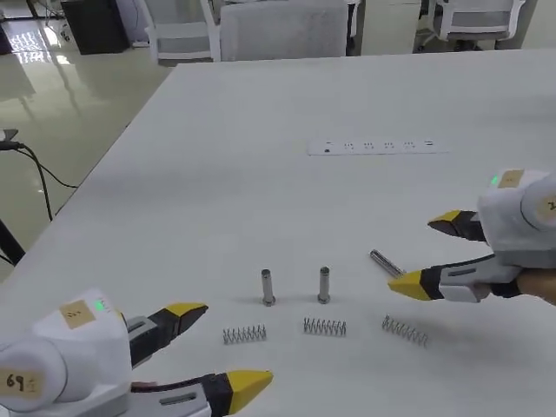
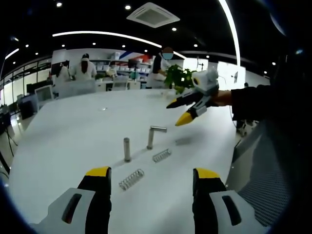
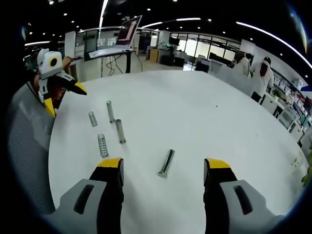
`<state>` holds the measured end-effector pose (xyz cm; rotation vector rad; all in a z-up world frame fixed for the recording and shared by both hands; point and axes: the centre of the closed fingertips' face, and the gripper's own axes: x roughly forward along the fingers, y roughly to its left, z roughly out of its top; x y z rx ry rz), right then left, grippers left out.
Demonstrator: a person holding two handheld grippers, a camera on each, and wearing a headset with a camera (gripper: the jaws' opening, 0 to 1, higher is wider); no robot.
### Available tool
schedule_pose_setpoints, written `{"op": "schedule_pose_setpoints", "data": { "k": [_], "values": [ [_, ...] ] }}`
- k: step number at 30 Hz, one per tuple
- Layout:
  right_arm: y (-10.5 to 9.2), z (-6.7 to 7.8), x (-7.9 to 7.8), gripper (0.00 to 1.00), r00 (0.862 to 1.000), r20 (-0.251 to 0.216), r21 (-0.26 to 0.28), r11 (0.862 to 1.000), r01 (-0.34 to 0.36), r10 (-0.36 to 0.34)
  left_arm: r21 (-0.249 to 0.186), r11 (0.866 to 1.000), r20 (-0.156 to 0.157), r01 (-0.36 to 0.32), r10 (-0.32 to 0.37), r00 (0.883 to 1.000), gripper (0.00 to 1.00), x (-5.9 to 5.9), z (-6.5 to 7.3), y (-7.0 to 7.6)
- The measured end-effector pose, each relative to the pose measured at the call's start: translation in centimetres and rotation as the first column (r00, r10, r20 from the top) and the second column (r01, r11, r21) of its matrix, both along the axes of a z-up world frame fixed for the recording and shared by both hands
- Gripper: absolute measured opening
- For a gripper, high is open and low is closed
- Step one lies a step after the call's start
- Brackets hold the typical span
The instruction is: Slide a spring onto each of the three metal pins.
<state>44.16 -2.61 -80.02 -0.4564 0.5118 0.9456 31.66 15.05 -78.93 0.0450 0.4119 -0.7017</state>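
Two metal pins stand upright on the white table, one (image 1: 268, 287) left of the other (image 1: 324, 285). A third pin (image 1: 383, 262) lies on its side to their right. Three springs lie in a row in front of them: left (image 1: 244, 334), middle (image 1: 325, 327), right (image 1: 405, 330). My left gripper (image 1: 221, 346) is open near the front left, just left of the left spring (image 2: 131, 179). My right gripper (image 1: 424, 254) is open and empty, its jaws either side of the lying pin (image 3: 166, 163), slightly above it.
A flat white socket strip (image 1: 378, 147) is set into the table further back. Office chairs (image 1: 182, 30) stand beyond the far edge. The table's left edge (image 1: 104, 165) runs diagonally. People stand at distant desks (image 2: 83, 68).
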Motion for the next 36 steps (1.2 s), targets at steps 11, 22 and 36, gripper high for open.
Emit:
{"op": "schedule_pose_setpoints", "data": {
  "k": [11, 22, 36],
  "values": [
    [0.8, -0.7, 1.3, 0.64, 1.0, -0.015, -0.02, 1.0, 0.001, -0.001, 0.0, 1.0, 0.0, 0.003, -0.003, 1.0, 0.63, -0.1, 0.0, 0.0],
    [1.5, -1.7, 2.1, 0.63, 0.999, -0.041, -0.051, 0.999, 0.009, -0.011, -0.006, 1.0, 0.001, -0.003, 0.003, 1.0, 0.62, 0.0, 0.0, 0.0],
    [1.9, -2.8, 3.0, 0.58, 0.996, -0.087, -0.088, 0.996, 0.026, -0.033, -0.002, 1.0, -0.004, -0.001, 0.001, 1.0, 0.62, 0.1, 0.0, 0.0]
  ]
}}
